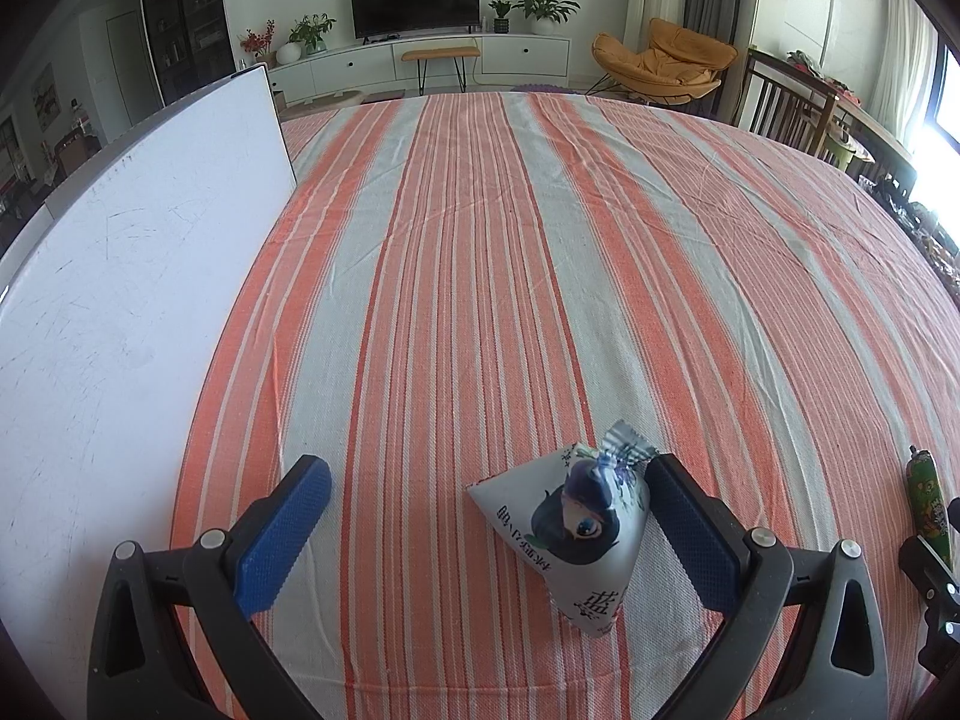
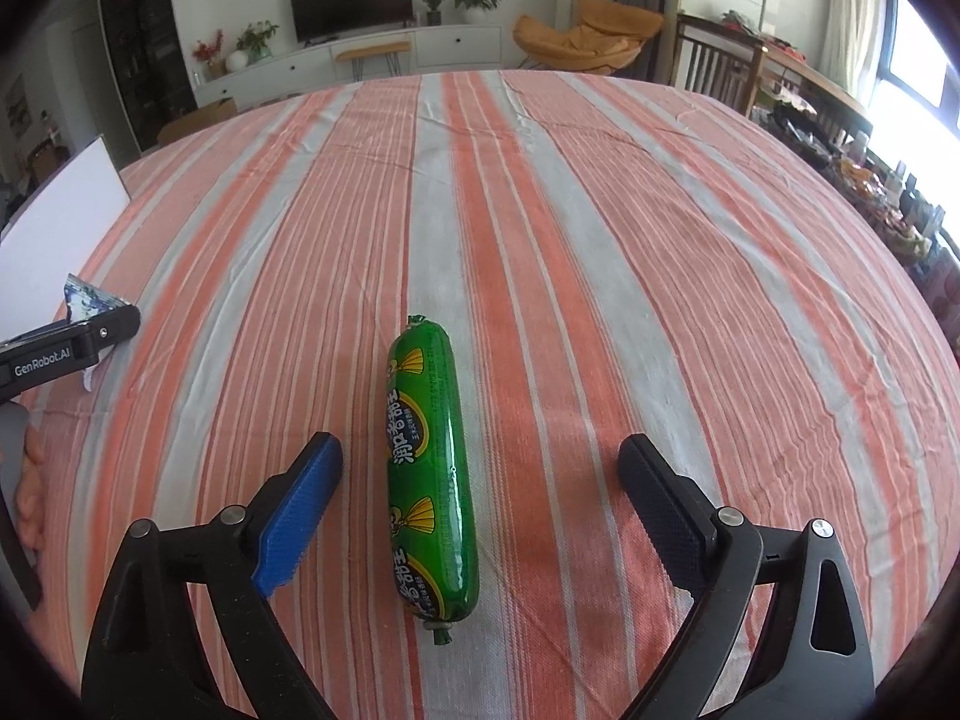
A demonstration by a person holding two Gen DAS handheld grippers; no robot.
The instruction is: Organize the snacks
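Both claws sat spread wide above the striped cloth, neither pinching anything. Between the fingers of the left claw [image 1: 489,510] rested a small pyramid-shaped snack packet [image 1: 576,531], lying close against the right finger and well apart from the other, near the surface's [image 1: 480,240] near edge. The right claw [image 2: 480,498] straddled a green sausage stick [image 2: 429,468] that lay lengthwise along the stripes, nearer its left finger, with its far end reaching past the fingertips. Neither snack appeared lifted; each seemed to rest on the cloth.

Further out, a white board [image 1: 120,300] lay along the surface's left edge, perhaps the place where snacks were meant to go, though that could not be told for certain. The rest of the cloth ahead held nothing else in sight.

Judging by this, the step in hand was the grasp itself, with both snacks framed but not yet gripped. The next move would call for shifting each claw to centre its snack, then closing gently, since the packet looked soft and the sausage's glossy skin might slip.
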